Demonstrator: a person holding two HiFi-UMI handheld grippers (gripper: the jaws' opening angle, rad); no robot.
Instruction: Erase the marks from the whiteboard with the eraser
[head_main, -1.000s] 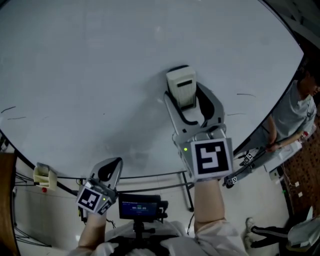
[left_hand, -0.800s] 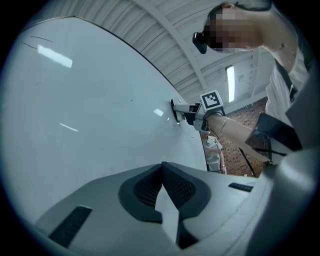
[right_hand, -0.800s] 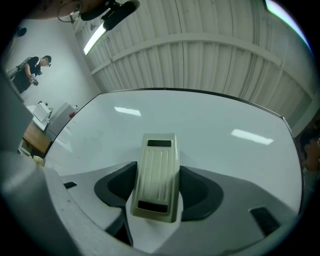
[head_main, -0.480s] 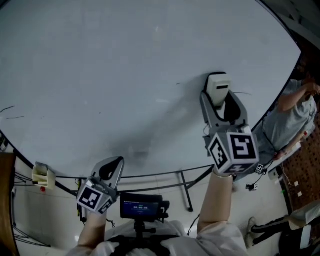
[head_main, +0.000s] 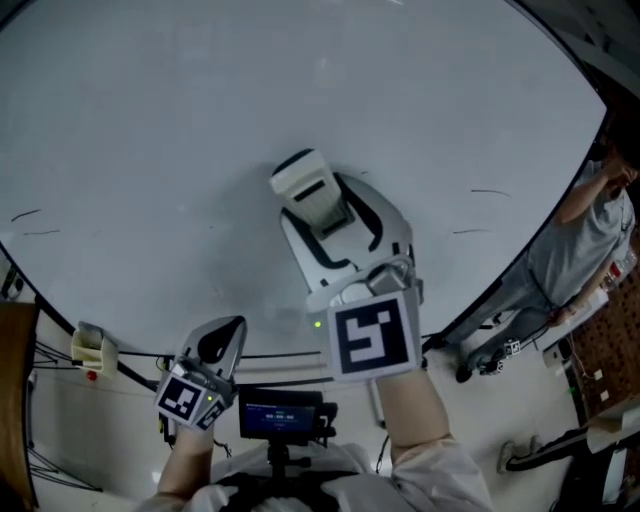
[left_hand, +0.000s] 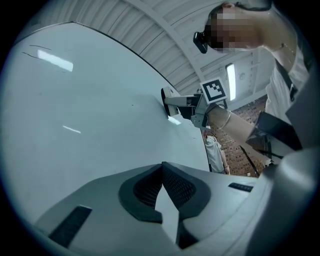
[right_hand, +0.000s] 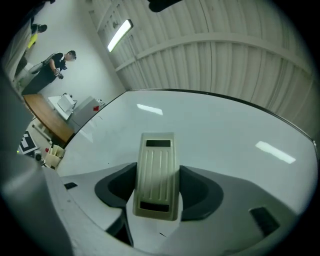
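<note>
The whiteboard (head_main: 180, 120) fills most of the head view. My right gripper (head_main: 320, 207) is shut on the cream ribbed eraser (head_main: 306, 183), which is pressed against the board near its middle. The right gripper view shows the eraser (right_hand: 157, 175) clamped between the jaws of the right gripper (right_hand: 157, 187). Thin dark marks (head_main: 489, 190) sit at the board's right side, and more marks (head_main: 27, 215) at its far left. My left gripper (head_main: 222, 335) hangs below the board's lower edge, shut and empty; its jaws (left_hand: 162, 167) meet tip to tip.
A person (head_main: 590, 230) stands just past the board's right edge. A small yellow holder (head_main: 88, 345) sits at the lower left rim. A device with a lit screen (head_main: 280, 415) is at my chest. The board's stand legs (head_main: 370, 375) are below.
My right gripper swept the eraser right toward the right-hand marks, then back left to the board's middle. The left gripper has stayed put.
</note>
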